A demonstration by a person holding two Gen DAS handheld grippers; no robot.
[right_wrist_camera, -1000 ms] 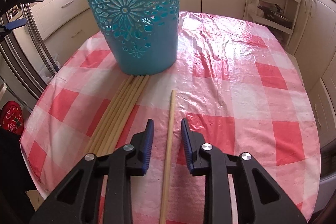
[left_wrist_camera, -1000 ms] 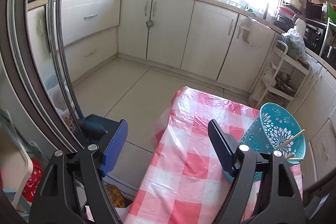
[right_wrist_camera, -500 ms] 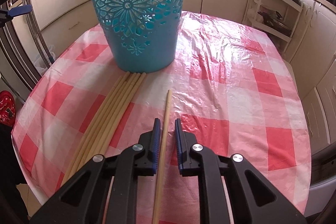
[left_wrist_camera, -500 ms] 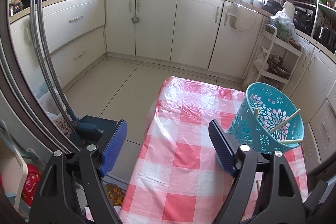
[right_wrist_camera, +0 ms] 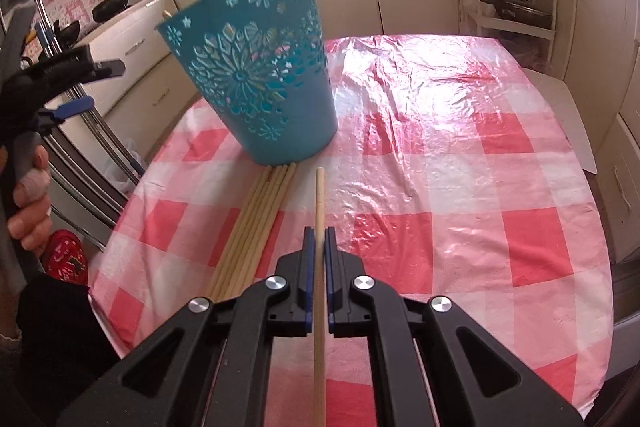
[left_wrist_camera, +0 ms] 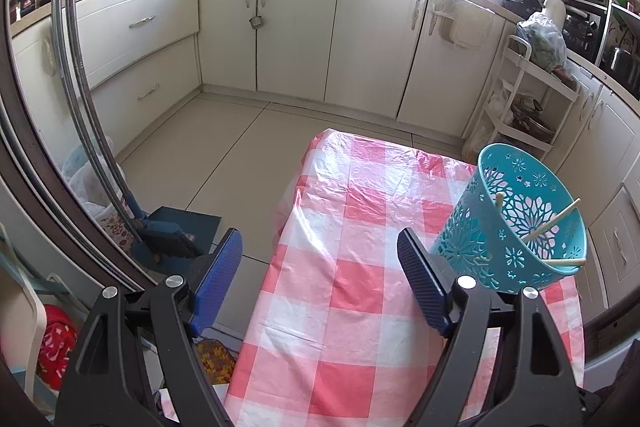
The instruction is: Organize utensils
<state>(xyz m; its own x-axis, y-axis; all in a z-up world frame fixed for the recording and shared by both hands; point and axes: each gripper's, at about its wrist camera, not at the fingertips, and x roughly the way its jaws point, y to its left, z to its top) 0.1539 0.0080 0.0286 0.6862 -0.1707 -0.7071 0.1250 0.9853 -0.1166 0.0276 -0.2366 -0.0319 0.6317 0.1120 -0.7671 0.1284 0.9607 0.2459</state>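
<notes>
- My right gripper [right_wrist_camera: 319, 239] is clamped on a single pale wooden chopstick [right_wrist_camera: 319, 195].
- The remaining bundle of wooden chopsticks [right_wrist_camera: 256, 223] lies on the red-and-white checked plastic tablecloth [right_wrist_camera: 460, 167], its far ends touching the teal perforated plastic basket [right_wrist_camera: 256, 87].
- My left gripper [left_wrist_camera: 320, 267] hangs wide and empty.

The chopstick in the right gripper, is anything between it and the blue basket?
Nothing visible. The right gripper holds the chopstick; only bare tablecloth lies ahead up to the basket. The other chopsticks lie to its left.
</notes>
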